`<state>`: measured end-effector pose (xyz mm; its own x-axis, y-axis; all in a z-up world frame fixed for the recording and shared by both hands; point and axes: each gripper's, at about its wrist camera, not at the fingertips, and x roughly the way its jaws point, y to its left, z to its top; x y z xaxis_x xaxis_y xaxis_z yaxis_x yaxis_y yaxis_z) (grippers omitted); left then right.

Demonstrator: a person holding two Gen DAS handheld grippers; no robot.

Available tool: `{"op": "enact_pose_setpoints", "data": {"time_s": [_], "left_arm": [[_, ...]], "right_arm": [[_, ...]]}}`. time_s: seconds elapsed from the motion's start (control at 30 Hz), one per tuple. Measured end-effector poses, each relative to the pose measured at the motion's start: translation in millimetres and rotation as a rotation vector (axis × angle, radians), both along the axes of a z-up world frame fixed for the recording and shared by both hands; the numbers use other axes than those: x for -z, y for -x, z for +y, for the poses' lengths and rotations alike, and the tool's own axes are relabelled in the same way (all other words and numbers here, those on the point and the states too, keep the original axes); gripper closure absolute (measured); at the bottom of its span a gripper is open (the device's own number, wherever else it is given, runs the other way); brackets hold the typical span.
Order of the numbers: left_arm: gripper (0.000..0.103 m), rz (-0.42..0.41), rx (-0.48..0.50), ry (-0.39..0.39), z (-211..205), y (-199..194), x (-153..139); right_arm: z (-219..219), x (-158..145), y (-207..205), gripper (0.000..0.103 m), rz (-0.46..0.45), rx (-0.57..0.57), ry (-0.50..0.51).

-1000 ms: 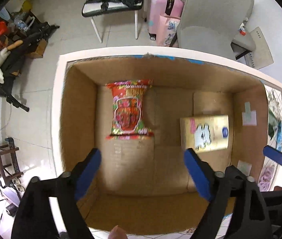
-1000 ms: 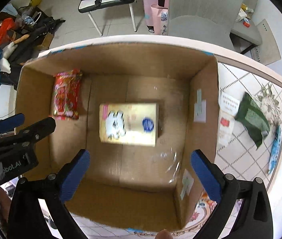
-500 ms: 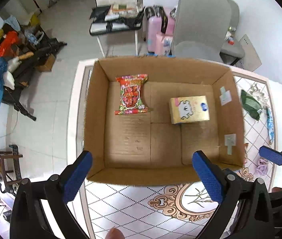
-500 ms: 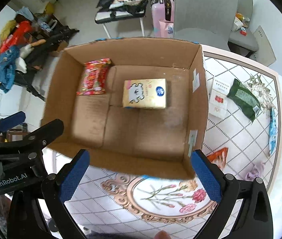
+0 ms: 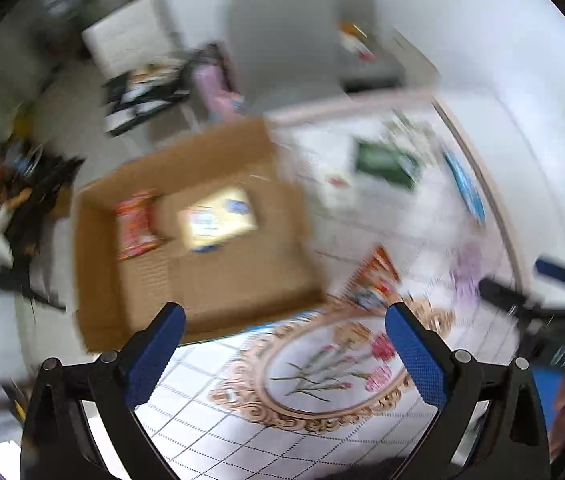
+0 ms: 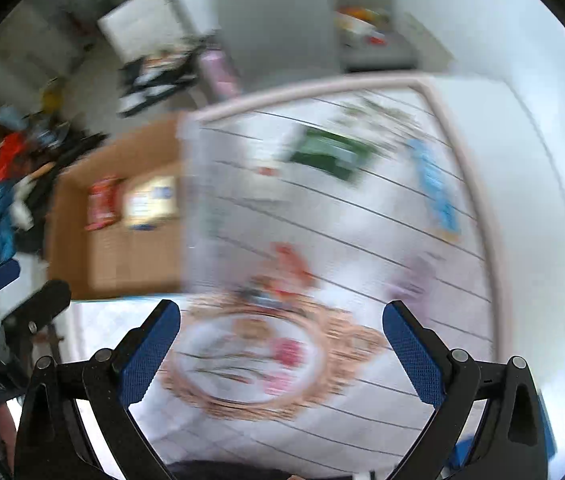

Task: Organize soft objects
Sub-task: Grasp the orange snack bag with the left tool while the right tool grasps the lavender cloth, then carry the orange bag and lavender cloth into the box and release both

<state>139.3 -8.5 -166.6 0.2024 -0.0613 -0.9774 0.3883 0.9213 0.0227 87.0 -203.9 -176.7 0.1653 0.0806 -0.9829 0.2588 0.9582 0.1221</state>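
Brown cardboard box (image 5: pixel 202 280) at your left holding red packet (image 5: pixel 136 224) and yellow pack (image 5: pixel 218 218), tiled cloth (image 5: pixel 242 432) under your left gripper (image 5: pixel 282 344) and right gripper (image 6: pixel 280 340), both spread and empty, green pouch (image 6: pixel 328 152) beyond, grey chair (image 6: pixel 278 28) behind.

Both wrist cams high over table (image 5: pixel 242 432), angled down; shared: cardboard box (image 5: pixel 218 292) (image 6: pixel 134 264), floral tablecloth centre.
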Motion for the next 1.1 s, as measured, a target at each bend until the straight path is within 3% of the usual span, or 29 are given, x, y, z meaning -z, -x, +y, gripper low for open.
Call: {"op": "enact_pose_setpoints", "data": {"time_s": [0.17,0.27,0.43,0.53,0.63,0.83,0.87,0.9,0.97,1.0,1.1], "left_arm": [[0.001,0.082,0.302,-0.235,-113.8,5.3,83.4],[0.001,0.126,0.423,-0.360,-155.8,6.6,131.1],[0.001,0.226,0.511,-0.507,-187.1,9.1,195.1],[0.010,0.267,0.513,-0.545,-193.6,7.1,217.6],[0.050,0.294,0.502,-0.573,-190.4,5.3,230.8],[0.058,0.345,0.386,-0.540,-174.3,-12.2,234.0],[0.058,0.364,0.344,-0.509,-169.0,-17.8,232.0],[0.058,0.380,0.317,-0.486,-162.7,-22.1,231.1],[0.058,0.432,0.225,-0.409,-148.0,-34.4,226.1],[0.058,0.465,0.161,-0.351,-139.2,-40.1,223.7],[0.058,0.528,0.052,-0.240,-122.1,-47.2,219.1]], "right_arm": [[-82.5,57.2,15.5,0.000,0.137,0.067,0.024],[-110.3,84.6,20.5,0.000,0.183,0.080,-0.003],[-127.8,123.5,14.6,0.000,0.237,0.083,-0.063],[-127.4,143.7,5.6,0.000,0.256,0.088,-0.104],[-128.6,166.0,-3.0,0.000,0.282,0.100,-0.143],[-130.7,207.7,-12.3,0.006,0.356,0.133,-0.193],[-129.4,213.4,-12.5,0.015,0.368,0.132,-0.211],[-128.5,217.1,-12.1,0.033,0.380,0.133,-0.219],[-128.9,217.2,-10.9,0.046,0.371,0.144,-0.210],[-129.7,215.9,-10.1,0.063,0.367,0.148,-0.215],[-131.9,210.9,-6.4,0.067,0.359,0.157,-0.225]]}}
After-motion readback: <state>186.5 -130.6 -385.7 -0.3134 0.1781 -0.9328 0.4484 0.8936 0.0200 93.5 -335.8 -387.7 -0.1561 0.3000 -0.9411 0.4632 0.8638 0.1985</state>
